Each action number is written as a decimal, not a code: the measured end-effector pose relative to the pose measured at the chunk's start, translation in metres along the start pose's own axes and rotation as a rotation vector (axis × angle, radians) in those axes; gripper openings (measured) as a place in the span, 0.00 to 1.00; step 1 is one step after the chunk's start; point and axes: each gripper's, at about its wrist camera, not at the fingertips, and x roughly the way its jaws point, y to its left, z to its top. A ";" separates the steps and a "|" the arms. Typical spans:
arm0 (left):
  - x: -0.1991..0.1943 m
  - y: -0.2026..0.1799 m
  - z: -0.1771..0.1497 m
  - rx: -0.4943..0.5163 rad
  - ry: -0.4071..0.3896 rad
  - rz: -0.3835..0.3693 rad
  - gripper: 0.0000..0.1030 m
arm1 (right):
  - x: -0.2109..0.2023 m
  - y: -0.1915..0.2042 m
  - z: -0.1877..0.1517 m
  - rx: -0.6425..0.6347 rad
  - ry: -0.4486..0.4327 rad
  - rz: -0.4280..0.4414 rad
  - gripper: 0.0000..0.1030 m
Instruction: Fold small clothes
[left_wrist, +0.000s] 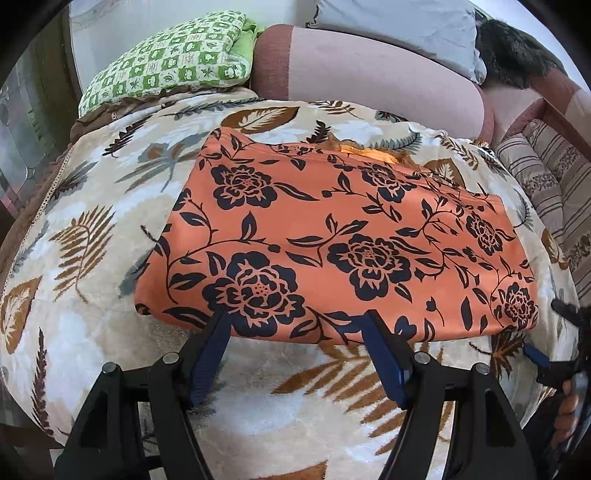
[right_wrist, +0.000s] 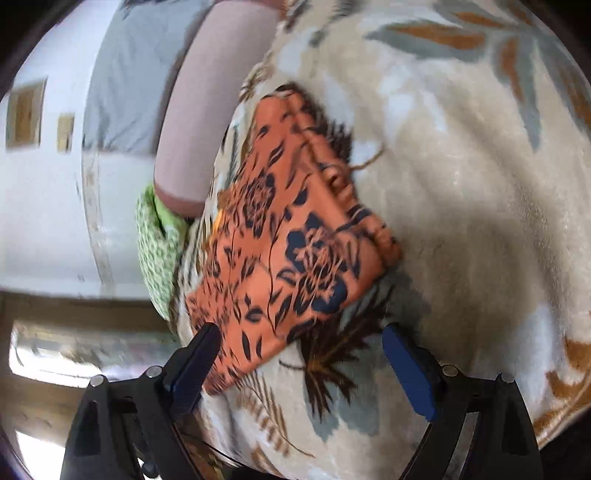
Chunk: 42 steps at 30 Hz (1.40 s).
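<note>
Fingers of both the left gripper (left_wrist: 297, 325) and right gripper (right_wrist: 301, 341) spread apart, empty, level at the folded orange floral garment's (left_wrist: 332, 243) near edge on the leaf-print blanket (left_wrist: 92, 236)

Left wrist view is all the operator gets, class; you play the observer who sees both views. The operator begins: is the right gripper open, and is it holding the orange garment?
Observer: The right gripper is open and holds nothing. A corner of the orange garment lies between its fingers.
Operator: Is there any bunching I can't make out?
Observer: Yes. In the right wrist view a puckered, gathered edge runs along the garment's right side, resting on the leaf-print blanket.
Operator: Is that view sharp enough to trust?
Observer: Only partly. It is motion-blurred, so finer detail can't be read.
</note>
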 end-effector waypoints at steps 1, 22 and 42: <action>0.000 0.000 0.000 -0.003 -0.001 -0.001 0.72 | 0.001 0.000 0.004 0.012 -0.007 0.006 0.89; 0.024 0.002 0.008 -0.028 0.016 0.005 0.72 | 0.011 0.013 0.026 -0.040 -0.080 -0.088 0.89; 0.032 0.002 0.003 -0.057 -0.003 0.017 0.72 | 0.025 0.027 0.032 -0.075 -0.149 -0.056 0.89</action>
